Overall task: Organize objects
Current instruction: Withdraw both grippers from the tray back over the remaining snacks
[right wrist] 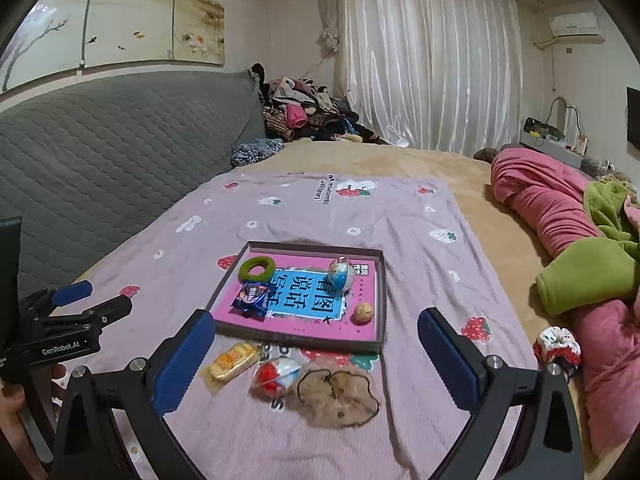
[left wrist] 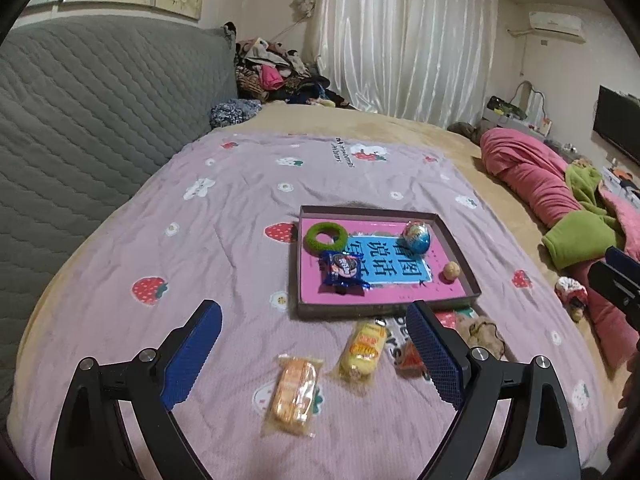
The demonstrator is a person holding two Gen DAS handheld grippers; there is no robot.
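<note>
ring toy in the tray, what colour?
Green ring, clearest in the left wrist view.

"GenRobot.AI" is printed in white on the black body of the left gripper [right wrist: 72,296]. Large Chinese characters "看图说话" are printed on the blue panel of the shallow pink-lined cardboard tray [right wrist: 362,332].
</note>
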